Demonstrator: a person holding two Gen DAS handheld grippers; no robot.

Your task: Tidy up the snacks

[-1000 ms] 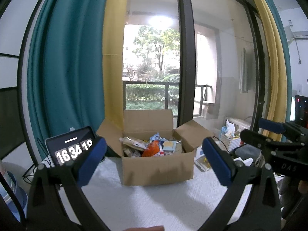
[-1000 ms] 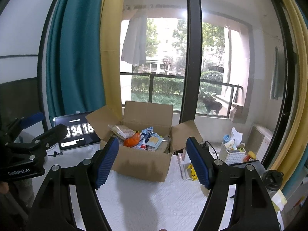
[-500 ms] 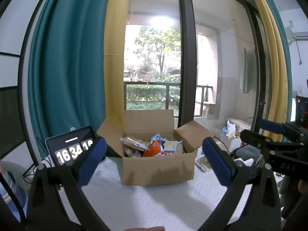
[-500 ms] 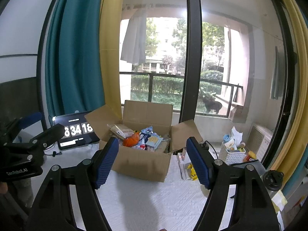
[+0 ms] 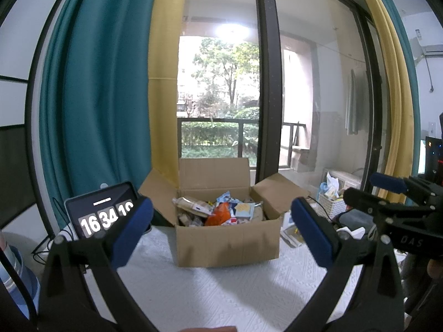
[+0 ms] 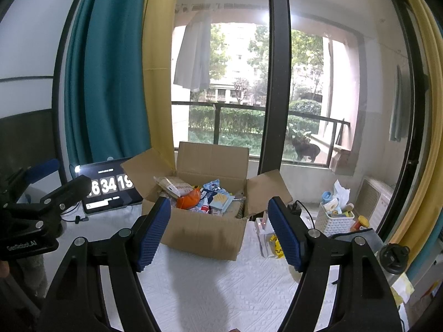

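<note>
An open cardboard box [image 5: 227, 244] [image 6: 202, 233] stands on a white textured tablecloth, flaps spread, filled with several snack packets, among them an orange packet [image 5: 220, 215] [image 6: 191, 197] and a light blue packet [image 6: 221, 200]. My left gripper [image 5: 221, 229] hovers short of the box, open, nothing between its blue pads. My right gripper [image 6: 218, 229] also hangs in front of the box, open and empty. Each gripper shows at the edge of the other's view.
A tablet [image 5: 105, 213] [image 6: 109, 188] showing a clock leans left of the box. A white basket [image 6: 333, 220] of small items and a small white box [image 6: 267, 238] sit to the right. Behind are teal and yellow curtains and a glass balcony door.
</note>
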